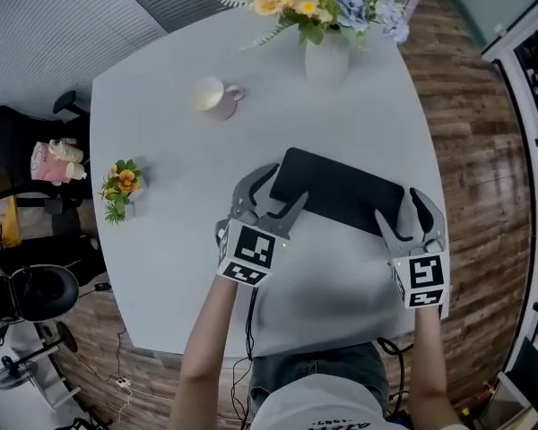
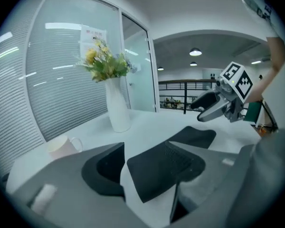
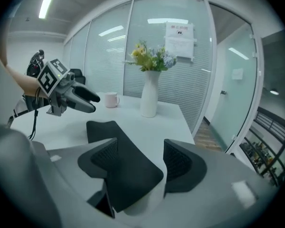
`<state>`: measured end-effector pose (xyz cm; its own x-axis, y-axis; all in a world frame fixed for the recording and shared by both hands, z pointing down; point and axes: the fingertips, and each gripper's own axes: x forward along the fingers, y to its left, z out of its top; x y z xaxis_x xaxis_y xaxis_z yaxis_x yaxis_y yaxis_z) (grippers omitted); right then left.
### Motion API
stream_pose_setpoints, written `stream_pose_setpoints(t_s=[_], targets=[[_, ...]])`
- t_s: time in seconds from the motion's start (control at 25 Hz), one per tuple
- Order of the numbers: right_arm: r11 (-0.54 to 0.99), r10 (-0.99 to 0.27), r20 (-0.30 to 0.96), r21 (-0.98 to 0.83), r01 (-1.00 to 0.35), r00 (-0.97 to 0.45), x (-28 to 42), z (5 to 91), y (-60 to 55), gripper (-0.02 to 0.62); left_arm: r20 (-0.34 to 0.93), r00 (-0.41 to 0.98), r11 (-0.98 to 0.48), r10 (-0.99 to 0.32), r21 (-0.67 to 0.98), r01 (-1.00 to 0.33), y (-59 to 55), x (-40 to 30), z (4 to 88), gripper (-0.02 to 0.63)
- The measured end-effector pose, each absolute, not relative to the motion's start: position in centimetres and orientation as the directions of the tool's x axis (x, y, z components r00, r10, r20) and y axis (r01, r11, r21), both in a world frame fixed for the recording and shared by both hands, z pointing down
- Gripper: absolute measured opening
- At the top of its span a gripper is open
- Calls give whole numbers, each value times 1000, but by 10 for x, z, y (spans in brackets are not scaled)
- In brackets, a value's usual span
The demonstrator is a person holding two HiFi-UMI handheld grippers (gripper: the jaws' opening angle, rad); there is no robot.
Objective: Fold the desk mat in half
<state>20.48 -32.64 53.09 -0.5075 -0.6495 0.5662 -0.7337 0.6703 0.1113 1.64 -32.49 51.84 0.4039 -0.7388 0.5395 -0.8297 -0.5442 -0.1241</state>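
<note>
Probably near done.

Head view: the black rectangular desk mat (image 1: 336,186) lies flat on the pale grey table (image 1: 161,124) as a compact strip, long side across the person's front. It reads as already folded, though no doubled edge is sharp enough to confirm. The left gripper (image 1: 287,184) sits over its near-left corner and the right gripper (image 1: 396,202) over its near-right corner. Both have jaws spread and neither pinches the mat. The white mug (image 1: 213,95) and the white vase of flowers (image 1: 327,59) stand well apart from it on the far side.

Left gripper view: jaws wide apart. The mat corner (image 2: 156,175) shows in the gap, lying on the table. It overlaps the right-hand pad in the picture, and white table shows between it and the other pad. There is no squeeze on it, so nothing is held. The right gripper (image 2: 203,110) shows above the mat's far end, off the surface, jaws parted and empty.

Right gripper view: same story, mirrored. Jaws are wide, the mat corner (image 3: 128,170) shows between them with a clear gap to the right-hand pad, and it is not clamped. The left gripper (image 3: 95,104) hangs above the other end, also empty.

Judgement: the fold looks laid and neither gripper has hold of it. What's left is at most checking edge alignment and pressing the crease flat. These views don't show whether the edges line up.
</note>
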Motion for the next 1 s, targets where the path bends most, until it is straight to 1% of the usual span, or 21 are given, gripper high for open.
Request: stream_pose_setpoints(t_s=[0.16, 0.44, 0.56, 0.8, 0.96, 1.0], targets=[[610, -722, 482, 107, -785, -496, 201, 498, -318, 292, 436, 390, -458, -811, -57, -887, -316, 8, 479, 252], [487, -833, 359, 117, -866, -420, 207, 446, -301, 249, 312, 344, -378, -886, -53, -924, -289, -13, 420, 230], [432, -874, 297, 109, -895, -385, 211, 421, -292, 189, 269, 316, -342, -910, -55, -938, -275, -19, 399, 221], [395, -902, 238, 116, -911, -361, 207, 390, -265, 172, 205, 286, -298, -936, -30, -954, -244, -30, 367, 213], [368, -918, 203, 118, -922, -341, 207, 374, -249, 139, 180, 262, -271, -948, -27, -962, -228, -36, 349, 191], [360, -922, 193, 116, -926, -335, 207, 370, -246, 129, 168, 255, -263, -952, -27, -964, -225, -38, 344, 173]])
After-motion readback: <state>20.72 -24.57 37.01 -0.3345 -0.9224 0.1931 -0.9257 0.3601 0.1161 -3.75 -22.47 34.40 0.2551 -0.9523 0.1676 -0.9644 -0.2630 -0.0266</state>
